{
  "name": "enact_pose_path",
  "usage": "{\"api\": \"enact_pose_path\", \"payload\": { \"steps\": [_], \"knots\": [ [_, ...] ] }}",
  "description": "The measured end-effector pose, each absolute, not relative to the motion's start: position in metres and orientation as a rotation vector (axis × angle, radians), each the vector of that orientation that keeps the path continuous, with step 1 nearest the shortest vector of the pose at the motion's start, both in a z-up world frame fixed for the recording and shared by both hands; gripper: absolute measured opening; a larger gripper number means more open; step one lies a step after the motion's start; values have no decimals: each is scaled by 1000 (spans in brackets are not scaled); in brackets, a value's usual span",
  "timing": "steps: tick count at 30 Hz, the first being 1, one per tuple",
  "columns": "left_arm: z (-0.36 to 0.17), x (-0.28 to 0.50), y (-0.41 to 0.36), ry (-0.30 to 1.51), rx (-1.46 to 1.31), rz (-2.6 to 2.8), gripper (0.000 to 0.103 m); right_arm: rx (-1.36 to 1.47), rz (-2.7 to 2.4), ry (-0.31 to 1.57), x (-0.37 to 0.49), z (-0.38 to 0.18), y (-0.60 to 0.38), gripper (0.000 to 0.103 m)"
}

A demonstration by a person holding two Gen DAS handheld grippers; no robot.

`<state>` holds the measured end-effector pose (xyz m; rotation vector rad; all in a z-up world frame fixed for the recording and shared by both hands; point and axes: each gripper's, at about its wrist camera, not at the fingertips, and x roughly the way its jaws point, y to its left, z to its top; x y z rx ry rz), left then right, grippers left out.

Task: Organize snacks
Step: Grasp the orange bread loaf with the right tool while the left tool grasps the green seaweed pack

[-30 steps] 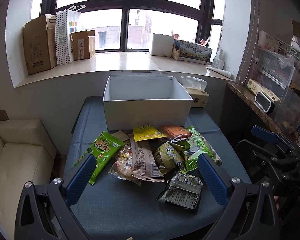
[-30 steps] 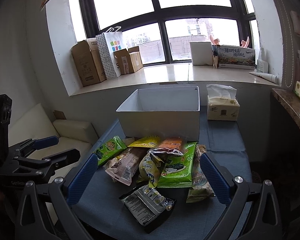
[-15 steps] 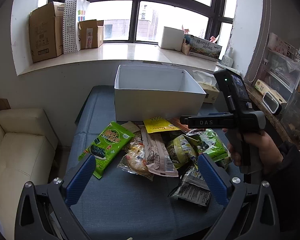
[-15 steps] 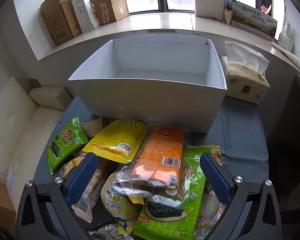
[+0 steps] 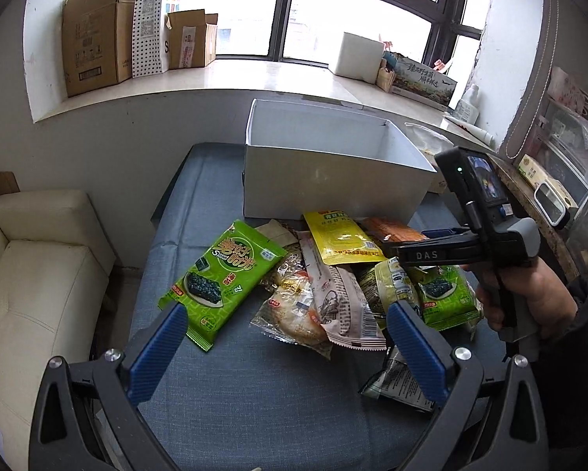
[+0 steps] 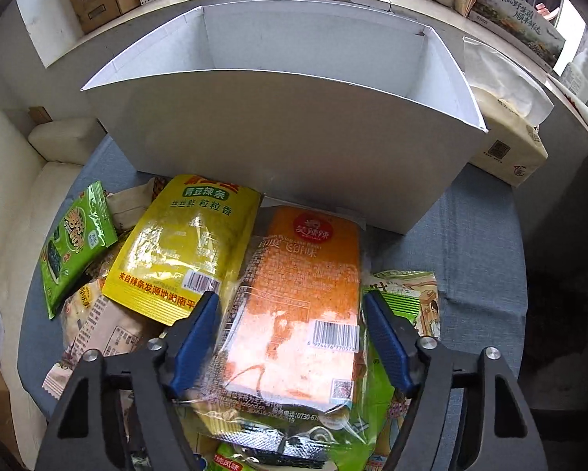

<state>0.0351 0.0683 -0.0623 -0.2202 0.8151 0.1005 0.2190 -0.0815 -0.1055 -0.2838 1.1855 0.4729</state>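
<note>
A pile of snack packets lies on the blue table (image 5: 223, 392) in front of an empty white box (image 5: 325, 180) (image 6: 278, 145). My right gripper (image 6: 292, 314) is open, its fingers on either side of an orange packet (image 6: 305, 294) that lies on the pile; it shows from the side in the left wrist view (image 5: 431, 253). A yellow packet (image 6: 188, 239) (image 5: 339, 237) lies left of the orange one. A green seaweed packet (image 5: 225, 278) (image 6: 76, 241) lies at the pile's left. My left gripper (image 5: 286, 337) is open and empty, held above the pile's near edge.
A tissue box (image 6: 505, 129) stands right of the white box. A cream sofa (image 5: 31, 286) is left of the table. Cardboard boxes (image 5: 97, 27) sit on the window sill. Shelves with clutter (image 5: 560, 157) stand at the right.
My right gripper has come down and forward over the pile until its fingers straddle the orange packet. My left gripper has moved a little closer to the snacks.
</note>
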Motion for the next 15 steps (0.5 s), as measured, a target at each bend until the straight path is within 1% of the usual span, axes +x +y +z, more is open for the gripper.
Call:
{"api": "enact_pose_path", "payload": {
  "steps": [2, 5, 11, 15],
  "knots": [
    [-66, 40, 71, 823, -221, 104, 103, -272, 483, 1190, 218, -103, -88, 70],
    [-68, 45, 75, 826, -208, 105, 103, -236, 514, 1186, 213, -94, -99, 65],
    [-74, 60, 90, 827, -134, 36, 103, -177, 560, 1100, 191, -58, -116, 64],
    [-97, 93, 106, 896, -7, -13, 103, -98, 593, 1009, 174, -27, -133, 64]
  ]
}}
